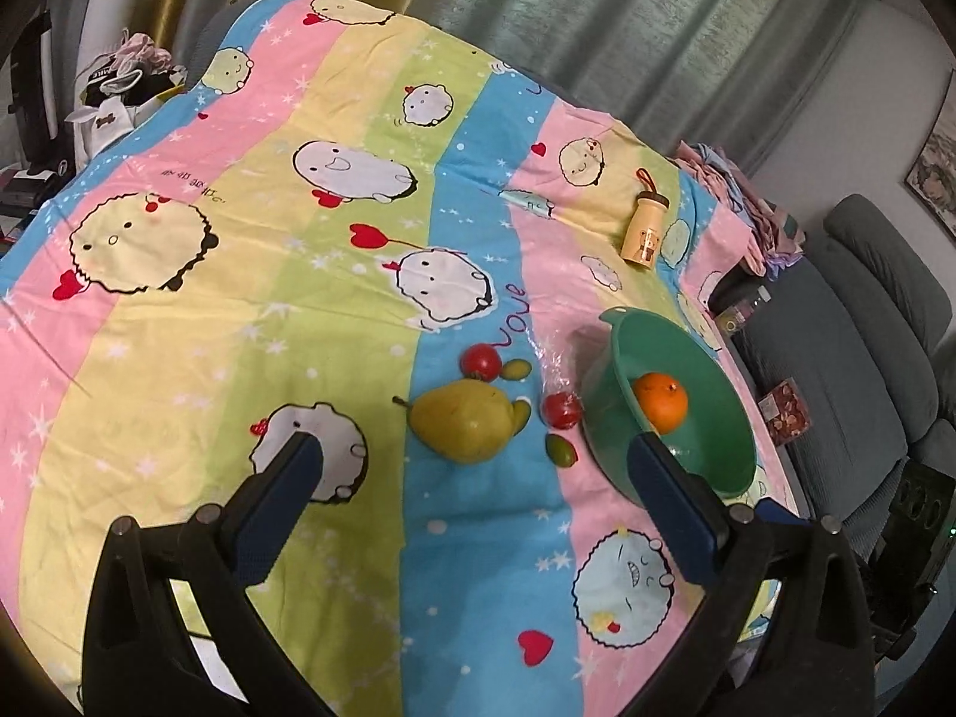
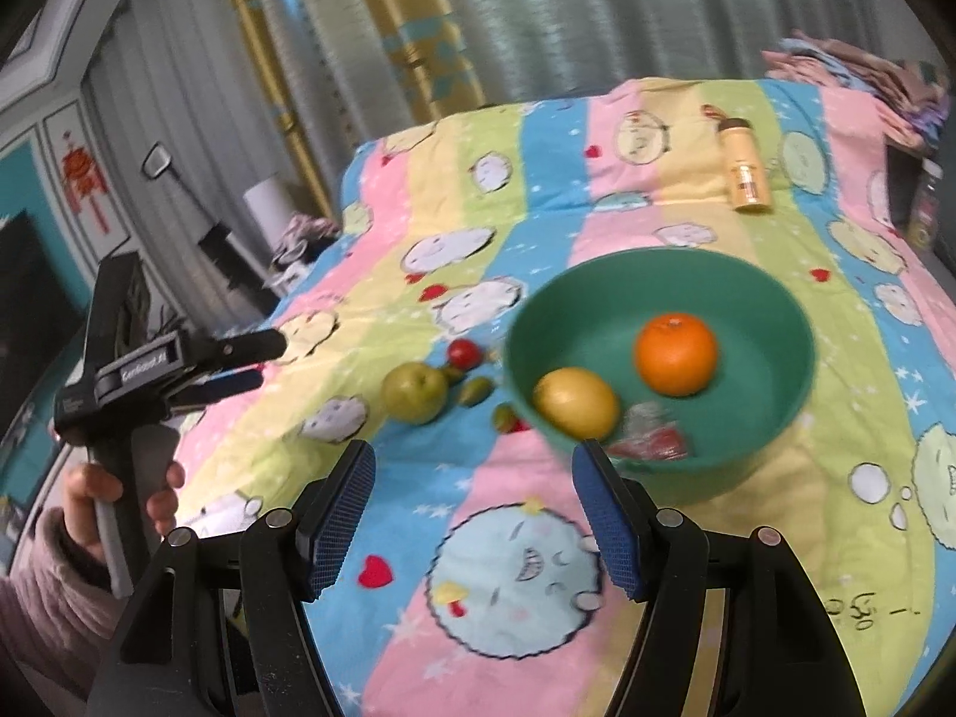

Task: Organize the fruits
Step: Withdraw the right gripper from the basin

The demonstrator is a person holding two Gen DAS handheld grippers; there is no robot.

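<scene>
A green bowl (image 2: 765,322) stands on the striped cartoon cloth; it also shows in the left wrist view (image 1: 717,454). In it lie an orange (image 2: 676,352), a yellow lemon (image 2: 575,401) and a red wrapped fruit (image 2: 651,436). Left of the bowl lie a yellow-green pear (image 1: 463,425), two red fruits (image 1: 480,360) (image 1: 561,408) and small green fruits (image 1: 560,449). My left gripper (image 1: 478,454) is open and empty above the cloth before the pear. My right gripper (image 2: 472,466) is open and empty before the bowl.
A yellow bottle (image 2: 744,170) lies on the cloth behind the bowl. Folded clothes (image 2: 854,77) sit at the far right corner. A grey sofa (image 1: 860,322) stands past the table's right edge. Curtains hang behind. The left gripper body (image 2: 149,370) shows at left.
</scene>
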